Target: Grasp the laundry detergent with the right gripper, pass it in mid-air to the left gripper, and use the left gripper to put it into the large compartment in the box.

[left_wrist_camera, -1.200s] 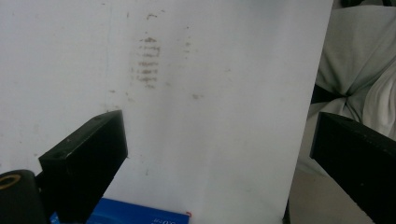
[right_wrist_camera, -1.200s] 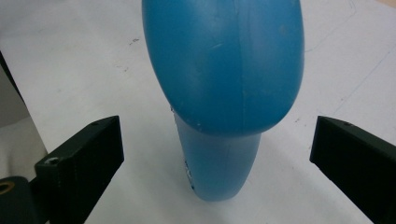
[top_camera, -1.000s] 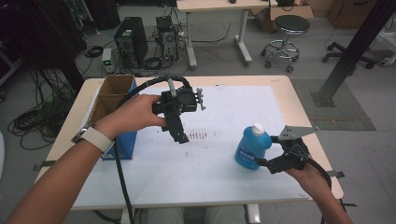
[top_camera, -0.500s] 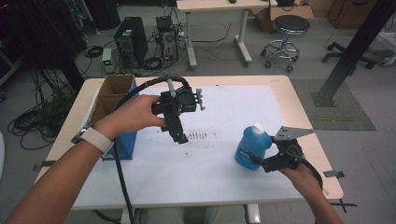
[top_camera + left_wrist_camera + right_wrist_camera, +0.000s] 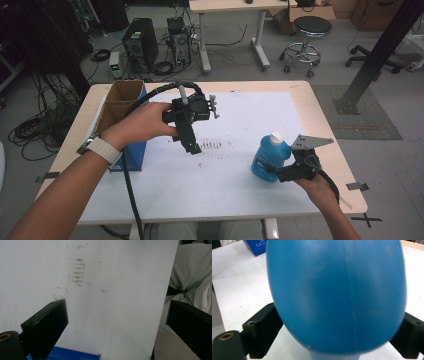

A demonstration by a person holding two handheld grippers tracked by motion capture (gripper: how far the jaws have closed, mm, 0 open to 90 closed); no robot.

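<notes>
A blue plastic bottle (image 5: pixel 270 157) with a white cap stands upright on the white sheet at the table's right. My right gripper (image 5: pixel 274 171) reaches in level from the right. Its jaws have just been closing, and they now meet the two sides of the bottle's lower body (image 5: pixel 337 295). My left gripper (image 5: pixel 192 146) hangs above the middle of the sheet, pointing down and toward the person. Its jaws are wide apart with nothing between them (image 5: pixel 115 312).
An open cardboard box with a blue side (image 5: pixel 120 107) stands at the table's left edge, close to the left forearm. Dark smudges (image 5: pixel 212 145) mark the sheet (image 5: pixel 240 210) under the left gripper. A stool (image 5: pixel 310 30) and computer cases (image 5: pixel 137 42) stand on the floor behind the table.
The right hand has edged slightly toward the bottle, and its jaws have drawn in around it. The left hand and gripper have stayed where they were.
</notes>
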